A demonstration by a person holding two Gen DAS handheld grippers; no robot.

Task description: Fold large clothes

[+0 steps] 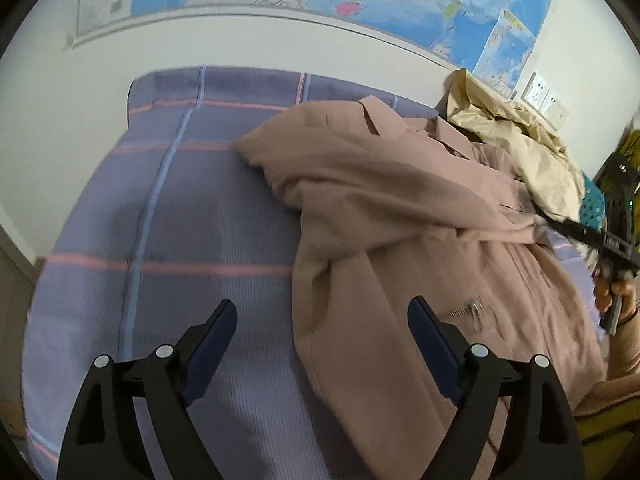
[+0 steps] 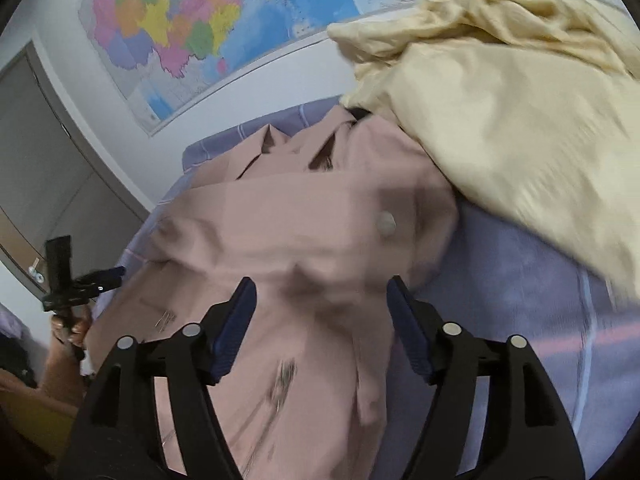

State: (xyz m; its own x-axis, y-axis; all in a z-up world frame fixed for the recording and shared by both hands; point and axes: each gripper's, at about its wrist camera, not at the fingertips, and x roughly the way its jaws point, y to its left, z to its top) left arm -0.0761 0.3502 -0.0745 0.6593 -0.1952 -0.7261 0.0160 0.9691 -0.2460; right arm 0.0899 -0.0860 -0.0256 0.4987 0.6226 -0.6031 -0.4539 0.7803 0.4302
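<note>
Lying crumpled on purple plaid bed sheet: dusty-pink coat, collar turned toward wall, sleeve folded across body, zipper seen near hem. Cream garment heaped beside it. Left claw held apart, empty; right claw held apart, empty, above coat.

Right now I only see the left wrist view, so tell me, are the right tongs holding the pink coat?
Observer: No. The right tongs stand open over the pink coat, with nothing pinched between them.
Operator: Any fastener near them?
Observer: One round button sits on the coat just beyond the right-hand pad.
Operator: What lies to the right of the coat?
Observer: Bare purple bedsheet, then the cream garment heaped beyond it.
</note>
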